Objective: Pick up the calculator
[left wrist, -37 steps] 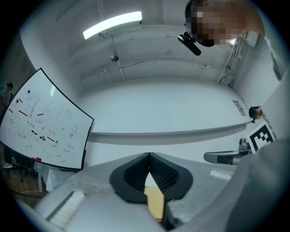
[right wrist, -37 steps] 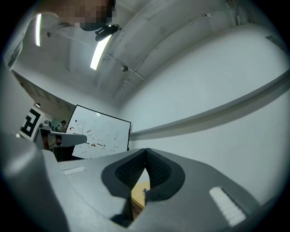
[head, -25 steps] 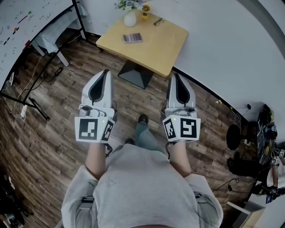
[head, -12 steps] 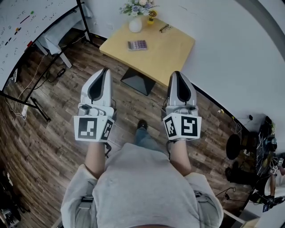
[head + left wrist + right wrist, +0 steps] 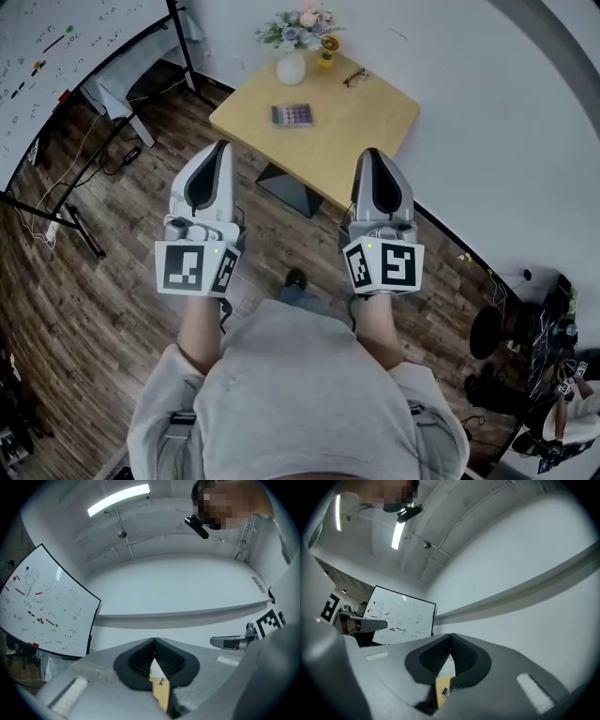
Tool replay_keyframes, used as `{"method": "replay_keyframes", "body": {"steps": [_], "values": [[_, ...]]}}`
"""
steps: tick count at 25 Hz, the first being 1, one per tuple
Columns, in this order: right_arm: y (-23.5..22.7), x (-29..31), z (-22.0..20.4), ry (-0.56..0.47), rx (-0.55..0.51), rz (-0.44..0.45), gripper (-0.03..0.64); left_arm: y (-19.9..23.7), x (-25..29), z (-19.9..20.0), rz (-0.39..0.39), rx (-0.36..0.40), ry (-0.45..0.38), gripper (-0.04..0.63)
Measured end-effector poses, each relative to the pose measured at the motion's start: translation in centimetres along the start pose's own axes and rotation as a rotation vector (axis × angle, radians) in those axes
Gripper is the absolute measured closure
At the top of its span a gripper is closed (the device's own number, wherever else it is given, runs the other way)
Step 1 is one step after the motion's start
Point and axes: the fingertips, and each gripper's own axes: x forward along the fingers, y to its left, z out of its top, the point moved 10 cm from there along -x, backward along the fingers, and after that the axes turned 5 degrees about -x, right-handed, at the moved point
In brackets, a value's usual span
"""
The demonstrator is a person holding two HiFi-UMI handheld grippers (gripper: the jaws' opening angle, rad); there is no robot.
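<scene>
The left gripper (image 5: 219, 150) and right gripper (image 5: 372, 156) are hovering before the table (image 5: 375, 108), jaws pressing together, empty. The calculator (image 5: 292, 114) is lying on it, well apart from both.

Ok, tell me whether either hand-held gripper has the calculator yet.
No: the calculator lies on the table, apart from the left hand-held gripper and the right hand-held gripper, both shut and empty.

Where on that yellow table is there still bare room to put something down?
The table is bare over its near half: everything from the calculator and glasses to the edge facing the person. A narrower bare strip lies left of the calculator. The far corner by the wall is crowded: vase, small yellow object, glasses.
</scene>
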Motion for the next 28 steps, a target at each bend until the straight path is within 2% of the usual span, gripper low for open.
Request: {"method": "replay_keyframes", "body": {"steps": [15, 28], "values": [[-5.8, 7.4, -1.7, -0.043, 0.015, 0.063, 0.614, -0.3, 7.8, -1.4, 0.053, 0.032, -0.038, 0.591], [-8.7, 10.1, -4.0, -0.029, 0.056, 0.121, 0.614, -1.3, 10.6, -3.4, 0.106, 0.033, -0.014, 0.590]]}}
